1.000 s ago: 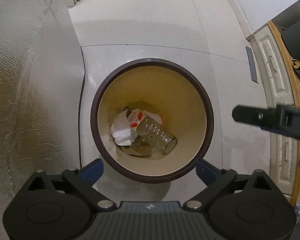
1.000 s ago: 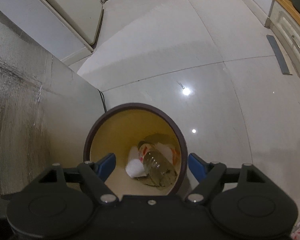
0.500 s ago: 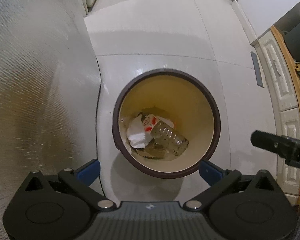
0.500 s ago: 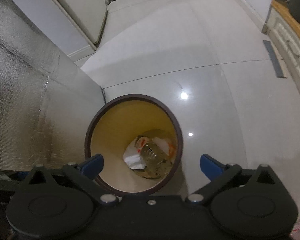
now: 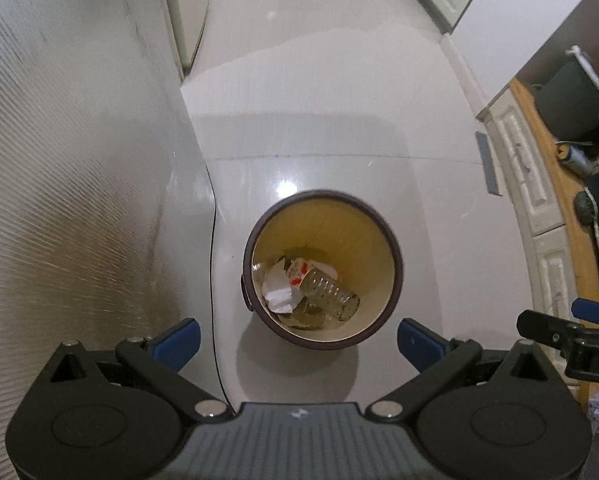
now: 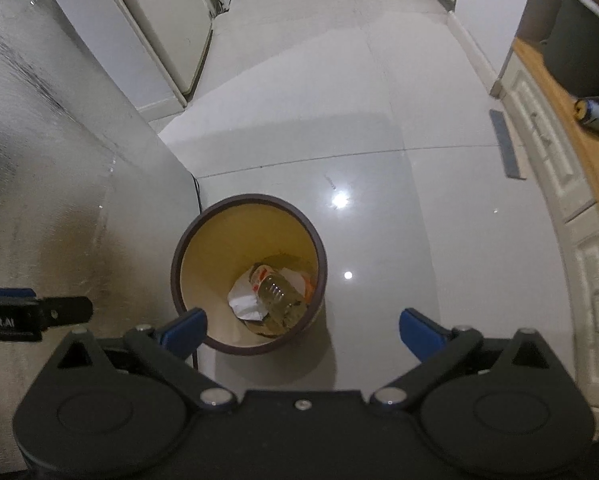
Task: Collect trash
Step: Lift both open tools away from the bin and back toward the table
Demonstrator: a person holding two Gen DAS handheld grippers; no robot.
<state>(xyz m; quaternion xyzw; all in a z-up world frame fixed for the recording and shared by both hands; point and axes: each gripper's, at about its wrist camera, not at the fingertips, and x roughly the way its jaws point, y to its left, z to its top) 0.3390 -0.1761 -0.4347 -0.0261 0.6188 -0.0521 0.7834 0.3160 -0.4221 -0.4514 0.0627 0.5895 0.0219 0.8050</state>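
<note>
Glossy floor (image 5: 319,128) under bin (image 5: 395,276); only right view shows fridge (image 6: 159,28).

Both wrist cameras look steeply down, sharing the bin (image 5: 322,268) (image 6: 248,276).

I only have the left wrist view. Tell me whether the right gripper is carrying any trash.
Observer: No. The right gripper is open, with nothing between its blue fingers.
Operator: Say where it points.
Observer: Down at the trash bin, which sits left of centre in its view. The plastic bottle lies inside.
Operator: Describe my gripper from outside.
Observer: The left gripper shows at the left edge of the right wrist view, beside the silvery wall panel. It has white lettering on its side.
</note>
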